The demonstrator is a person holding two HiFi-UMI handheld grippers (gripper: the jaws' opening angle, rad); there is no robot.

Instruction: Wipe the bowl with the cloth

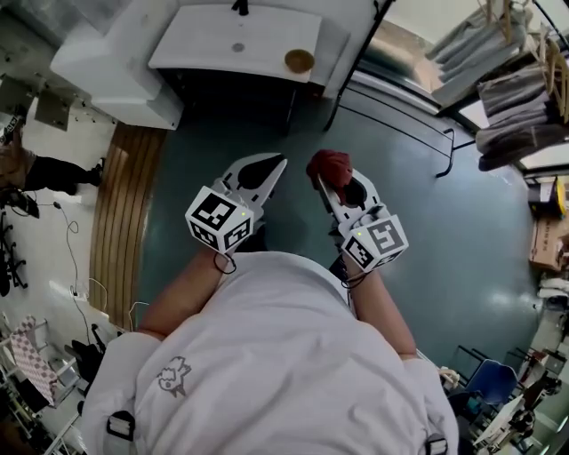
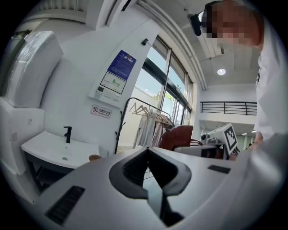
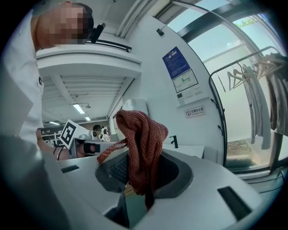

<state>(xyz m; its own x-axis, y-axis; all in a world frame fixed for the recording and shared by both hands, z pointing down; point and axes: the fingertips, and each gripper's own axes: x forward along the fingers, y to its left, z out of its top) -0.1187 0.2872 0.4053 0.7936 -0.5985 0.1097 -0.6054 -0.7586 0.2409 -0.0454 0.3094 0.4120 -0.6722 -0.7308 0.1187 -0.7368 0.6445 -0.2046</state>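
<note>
- Right gripper view: the red cloth (image 3: 141, 148) hangs bunched between the jaws of the right gripper (image 1: 338, 188). The jaws are closed on it, and one fold flops over the top.
- The bowl is most likely the small round brown dish (image 1: 299, 60) at the right end of the white counter (image 1: 222, 40), well apart from both grippers. It is too small to be sure.
- The left gripper (image 1: 271, 171) is just beside the right one, its jaws together with nothing between them.
- The step in hand looks like the approach. The cloth should reach the dish with a good wad past the jaw tips, so that cloth and not plastic meets the rim. The empty gripper will probably need to open and steady the dish, which looks light and could slide.
- A tap (image 1: 240, 7) stands at the back of the counter, and a rack of hanging clothes (image 1: 511, 53) is off to the right. Nothing shows on the grey floor (image 1: 444, 249) between the person and the counter.
</note>
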